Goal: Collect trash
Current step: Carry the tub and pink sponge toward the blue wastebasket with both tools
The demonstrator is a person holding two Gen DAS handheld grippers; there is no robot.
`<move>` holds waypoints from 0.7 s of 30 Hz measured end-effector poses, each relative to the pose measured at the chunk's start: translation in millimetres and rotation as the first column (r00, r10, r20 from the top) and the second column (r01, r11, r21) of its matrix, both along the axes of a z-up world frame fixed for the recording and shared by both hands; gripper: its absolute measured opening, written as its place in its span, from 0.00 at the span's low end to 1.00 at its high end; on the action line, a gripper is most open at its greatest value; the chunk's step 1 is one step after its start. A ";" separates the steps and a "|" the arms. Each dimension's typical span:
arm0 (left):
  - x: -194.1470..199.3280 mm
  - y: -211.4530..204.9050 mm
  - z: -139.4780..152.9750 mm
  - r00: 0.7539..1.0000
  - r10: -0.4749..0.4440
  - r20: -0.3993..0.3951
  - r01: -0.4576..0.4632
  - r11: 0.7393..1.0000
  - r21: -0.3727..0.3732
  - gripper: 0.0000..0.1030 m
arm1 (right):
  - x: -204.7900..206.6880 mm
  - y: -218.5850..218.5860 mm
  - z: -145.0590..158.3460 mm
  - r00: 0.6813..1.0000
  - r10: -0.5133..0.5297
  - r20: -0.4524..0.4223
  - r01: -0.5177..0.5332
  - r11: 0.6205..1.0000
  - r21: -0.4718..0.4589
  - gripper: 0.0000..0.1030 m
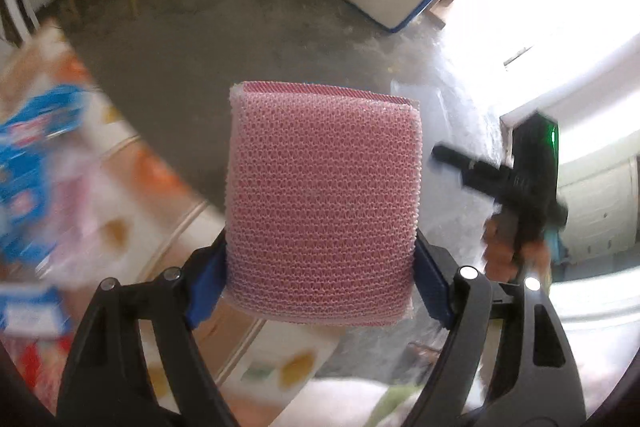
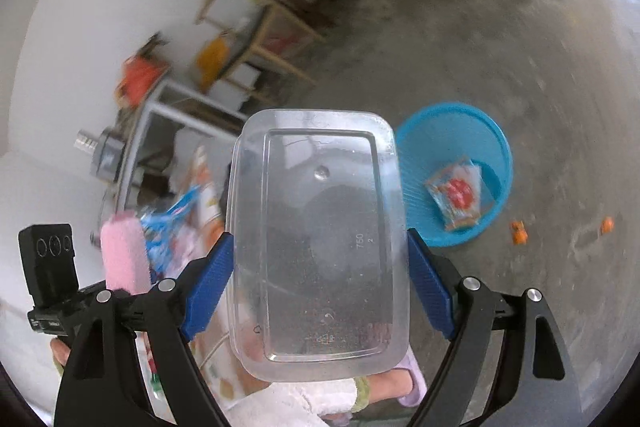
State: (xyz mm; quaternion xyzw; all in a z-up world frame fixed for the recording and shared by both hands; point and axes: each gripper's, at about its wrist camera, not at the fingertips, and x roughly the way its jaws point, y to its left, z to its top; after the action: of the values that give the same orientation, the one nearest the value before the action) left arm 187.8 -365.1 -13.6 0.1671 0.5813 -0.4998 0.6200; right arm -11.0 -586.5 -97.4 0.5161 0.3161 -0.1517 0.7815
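One pink mesh sponge is pinched between the blue pads of my left gripper, jaws set wide by its breadth, held clear above the grey floor. One clear plastic container, bottom toward the lens, is clamped the same way in my right gripper. Right view only: one blue basket on the floor just right of the container, with one snack wrapper inside, and two small orange scraps on the floor near it; the sponge appears there edge-on at lower left, beside my left gripper's black body. Left view only: my right gripper side-on at right, a hand beneath it, and blurred printed packaging at left, too smeared to count
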 end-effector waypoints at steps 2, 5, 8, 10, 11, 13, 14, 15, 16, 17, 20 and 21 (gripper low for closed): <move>3.0 -38.4 -25.0 0.999 -0.002 -0.034 0.003 0.999 0.039 0.75 | 2.5 -15.5 -26.9 0.999 -0.033 -0.038 0.034 0.998 0.046 0.79; 6.0 -84.7 -61.9 0.997 0.005 -0.078 0.003 0.995 0.100 0.75 | 9.7 -34.5 -58.9 0.994 -0.066 -0.085 0.074 0.993 0.091 0.79; 9.5 -117.9 -99.5 0.993 0.029 -0.117 -0.010 0.988 0.157 0.75 | 19.2 -60.2 -98.4 0.986 -0.103 -0.128 0.122 0.980 0.156 0.79; 14.3 -140.2 -121.6 0.989 0.048 -0.140 -0.022 0.983 0.181 0.75 | 27.3 -73.3 -116.7 0.983 -0.113 -0.145 0.138 0.974 0.180 0.79; 16.5 -150.9 -129.9 0.989 0.053 -0.141 -0.026 0.982 0.185 0.75 | 31.3 -80.1 -125.1 0.982 -0.117 -0.147 0.144 0.971 0.193 0.80; 16.6 -166.0 -139.7 0.989 0.064 -0.130 -0.038 0.981 0.190 0.79 | 43.8 -96.4 -144.2 0.982 -0.124 -0.146 0.153 0.965 0.213 0.81; 19.0 -174.5 -145.9 0.989 0.075 -0.131 -0.049 0.981 0.190 0.83 | 47.3 -102.7 -151.7 0.980 -0.128 -0.151 0.160 0.963 0.217 0.82; 20.3 -176.6 -151.4 0.988 0.086 -0.131 -0.059 0.979 0.194 0.85 | 51.6 -110.7 -163.7 0.977 -0.139 -0.160 0.173 0.958 0.227 0.84; 25.0 -184.5 -156.9 0.986 0.102 -0.130 -0.075 0.978 0.196 0.85 | 54.1 -118.8 -177.1 0.972 -0.152 -0.181 0.193 0.953 0.235 0.85; 29.3 -184.8 -162.1 0.985 0.114 -0.132 -0.087 0.977 0.194 0.85 | 55.6 -123.0 -186.0 0.966 -0.159 -0.203 0.207 0.949 0.239 0.86; 31.3 -178.7 -168.4 0.976 0.141 -0.164 -0.110 0.977 0.184 0.85 | 54.4 -128.4 -204.2 0.958 -0.179 -0.225 0.234 0.939 0.250 0.86; 30.7 -177.4 -167.6 0.976 0.140 -0.167 -0.109 0.977 0.182 0.85 | 51.6 -127.7 -205.7 0.957 -0.190 -0.220 0.243 0.937 0.251 0.86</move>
State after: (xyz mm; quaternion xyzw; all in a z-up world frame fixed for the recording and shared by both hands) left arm 218.5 -542.4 -181.2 0.1376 0.6848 -0.4210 0.5787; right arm 40.6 -714.1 -303.1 0.6342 0.3490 -0.2408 0.6465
